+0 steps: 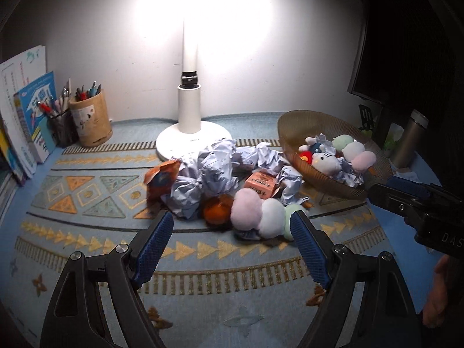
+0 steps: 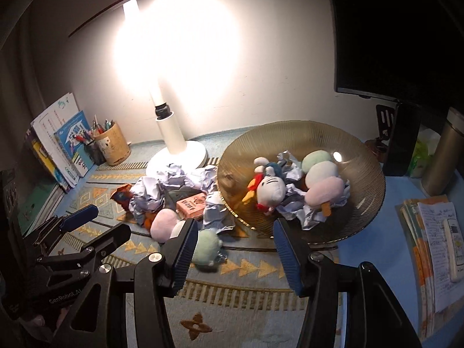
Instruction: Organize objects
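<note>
A pile lies on the patterned mat: crumpled paper balls point(image 1: 208, 174), a pink box point(image 1: 261, 187), an orange snack bag point(image 1: 162, 178), an orange ball point(image 1: 217, 210) and a pink-white-green dango plush point(image 1: 261, 216). My left gripper point(image 1: 232, 226) is open and empty, its fingers either side of the plush, just short of it. A brown ribbed bowl point(image 2: 356, 217) holds a white cat plush point(image 2: 271, 190), another dango plush point(image 2: 319, 179) and paper. My right gripper point(image 2: 235, 232) is open and empty at the bowl's near rim. The plush on the mat also shows in the right wrist view point(image 2: 185, 229).
A white lamp point(image 1: 190, 116) stands behind the pile. A pen cup point(image 1: 91, 121) and books point(image 1: 29, 110) are at the far left. A metal flask point(image 1: 410, 139) and a dark monitor point(image 1: 406, 43) are at the right. Notebooks with a remote point(image 2: 435, 255) lie right of the bowl.
</note>
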